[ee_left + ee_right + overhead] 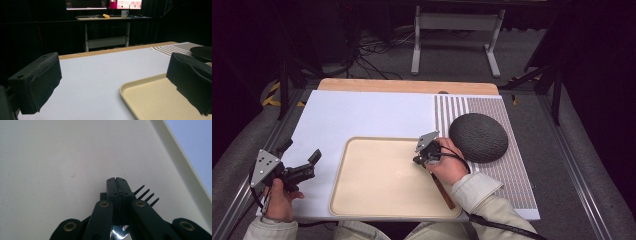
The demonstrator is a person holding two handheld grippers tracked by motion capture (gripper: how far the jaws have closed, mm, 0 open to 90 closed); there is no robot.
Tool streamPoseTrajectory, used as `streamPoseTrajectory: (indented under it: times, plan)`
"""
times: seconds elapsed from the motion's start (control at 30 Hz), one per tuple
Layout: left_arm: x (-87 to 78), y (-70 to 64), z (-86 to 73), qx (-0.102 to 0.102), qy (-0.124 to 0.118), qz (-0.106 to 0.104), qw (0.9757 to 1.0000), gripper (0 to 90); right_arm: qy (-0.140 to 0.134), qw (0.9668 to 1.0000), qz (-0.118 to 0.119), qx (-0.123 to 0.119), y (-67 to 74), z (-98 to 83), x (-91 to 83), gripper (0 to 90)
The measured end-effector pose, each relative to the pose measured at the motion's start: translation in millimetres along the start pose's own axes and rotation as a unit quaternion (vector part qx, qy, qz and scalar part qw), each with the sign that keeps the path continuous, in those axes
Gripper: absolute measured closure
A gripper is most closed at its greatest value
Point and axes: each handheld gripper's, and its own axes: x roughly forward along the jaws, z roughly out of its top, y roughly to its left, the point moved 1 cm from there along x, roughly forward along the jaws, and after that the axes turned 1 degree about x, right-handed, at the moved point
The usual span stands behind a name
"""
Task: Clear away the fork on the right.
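Right gripper (117, 180) clamped tight on a shiny metal fork (146, 195), black tines poking out beside the shut jaws, brown handle (443, 190) trailing toward the sleeve. Poised low over the shallow cream rectangular tray (362, 200), near its far right corner. Left gripper (314, 162) wide apart, holding nothing, hovering over the white board (362, 115) just left of the tray. Dark round textured dome (478, 137) resting on the striped mat (512, 170).

The left gripper (314, 162) is held low at the near left, its jaws spread wide apart. The right gripper (117, 180) is pointed steeply downward, its jaws pressed together.
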Motion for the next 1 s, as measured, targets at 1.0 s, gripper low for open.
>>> streamPoseTrajectory:
  times: [1.0]
  plan:
    - [2.0, -0.2, -0.1, 0.001, 0.003, -0.002, 1.0, 0.4, 0.024, 0.9963, -0.059, 0.058, -26.6, -27.3, -21.1, 90.0]
